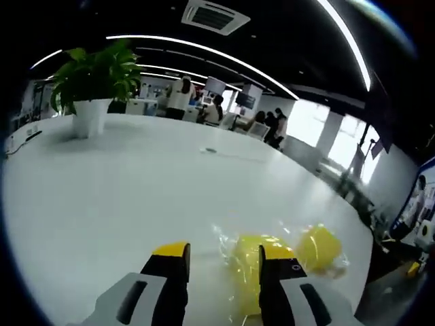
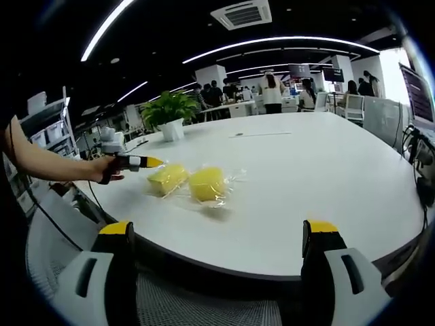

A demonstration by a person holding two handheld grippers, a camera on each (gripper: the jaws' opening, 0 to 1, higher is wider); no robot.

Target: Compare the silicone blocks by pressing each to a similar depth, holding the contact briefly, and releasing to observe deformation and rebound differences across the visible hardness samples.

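Note:
Two yellow silicone blocks in clear plastic wrap lie side by side on the white table. In the right gripper view they are the left block and the right block. A hand holds my left gripper just left of the left block, its yellow tips pointing at it. In the left gripper view my left gripper is open, and the near block sits ahead, partly behind the right-hand jaw. The far block lies beyond it. My right gripper is wide open off the table's near edge, apart from both blocks.
A potted plant stands at the table's far side. A thin cable lies mid-table. A mesh chair sits below the near edge. People and desks fill the background. A person's arm reaches in from the left.

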